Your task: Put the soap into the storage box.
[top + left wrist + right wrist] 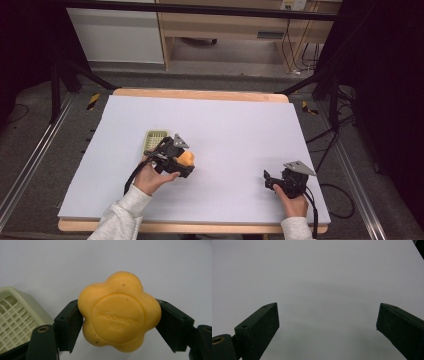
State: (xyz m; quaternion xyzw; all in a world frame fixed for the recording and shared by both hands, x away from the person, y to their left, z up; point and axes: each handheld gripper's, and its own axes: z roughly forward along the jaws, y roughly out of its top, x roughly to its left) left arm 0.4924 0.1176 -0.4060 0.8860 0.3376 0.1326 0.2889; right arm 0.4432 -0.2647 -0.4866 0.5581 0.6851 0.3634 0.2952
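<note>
Nearest the left edge of the table [225,115], a pale slatted soap tray [155,140] lies flat on the white cover — in the left gripper view it [17,315] sits just beside the left jaw. Next to it, the left hand-held gripper [186,162] is clamped on a yellow flower-shaped soap [119,312], which is pinched across its lobed sides; in the high view the soap [187,158] is seen just to the right of the tray, and whether it is raised off the table cannot be told.

The chief risk is judged to be slip. The soap is rounded and smooth, and it is held only on two bulging lobes, so a squeeze that is too light could let it rotate or drop, while one that is too hard could squirt it out forward. If it is to be set in the tray, a tilted approach could catch the tray's rim and push the light tray across the cover — nothing is bracing it. A release made off-centre could leave the soap propped on the rim rather than seated on the slats.

Toward the right edge, near the front, the right hand-held gripper [272,181] is held with its jaws wide apart and nothing between them [327,325]. It is well apart from the tray, so no steadying could be given quickly from there.
</note>
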